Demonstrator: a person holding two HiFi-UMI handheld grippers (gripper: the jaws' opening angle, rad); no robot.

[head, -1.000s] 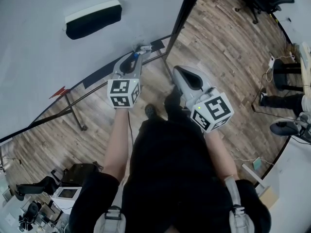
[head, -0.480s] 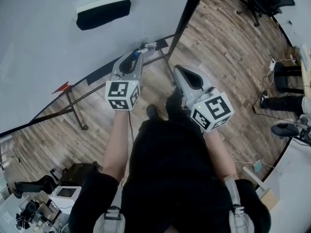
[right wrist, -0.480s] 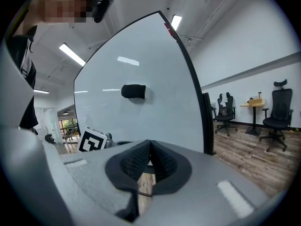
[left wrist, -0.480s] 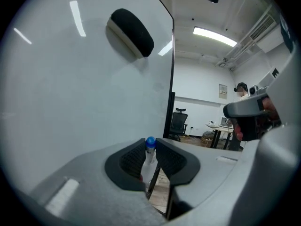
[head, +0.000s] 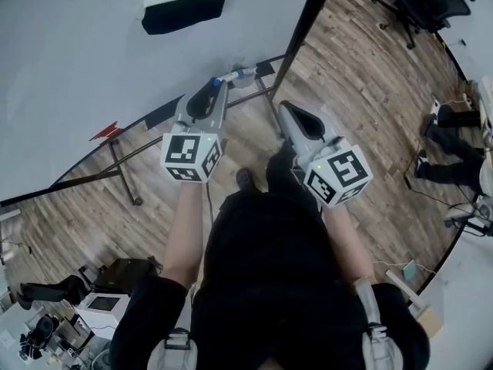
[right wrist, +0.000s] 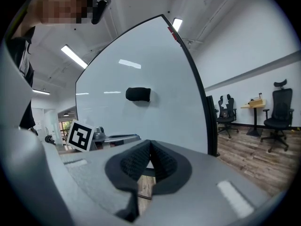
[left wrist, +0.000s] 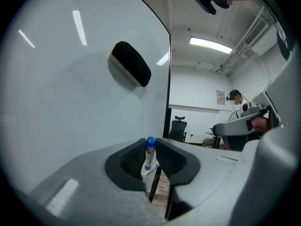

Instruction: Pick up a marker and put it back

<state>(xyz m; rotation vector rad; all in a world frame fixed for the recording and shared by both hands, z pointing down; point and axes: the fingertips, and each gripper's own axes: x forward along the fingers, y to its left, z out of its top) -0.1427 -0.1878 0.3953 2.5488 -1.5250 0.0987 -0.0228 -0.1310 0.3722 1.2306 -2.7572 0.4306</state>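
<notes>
The marker [left wrist: 149, 160], white-bodied with a blue cap [left wrist: 150, 141], stands upright between the pads of the left gripper [left wrist: 151, 144], whose jaws are clamped on its barrel, cap level with the fingertips. In the head view that gripper reaches toward 12 o'clock, its tips just beside the dark tray ledge [head: 166, 110] along the lower edge of the whiteboard [head: 92, 60]. A black eraser [head: 183, 10] clings to the board at about 11 o'clock from the marker, well apart from it.

The right gripper [right wrist: 149, 144] sits at roughly 4 o'clock from the left one, jaws together on nothing, clear of the board.

Judging from this, the pick is done and the step in hand is the return. To do it well:
- Tip the marker from upright to lying along the ledge before lowering, so it rests flat and does not roll off
- Bring it down until the barrel is borne by the ledge, and only then part the jaws; a release from above would likely bounce it to the wooden floor [head: 362, 75]
- Open just enough to free the barrel, then draw straight back toward 6 o'clock so a pad does not drag it along
- Keep the right gripper where it is, away from the board's frame

Whether the ledge has a lip to stop rolling I cannot tell from these views
</notes>
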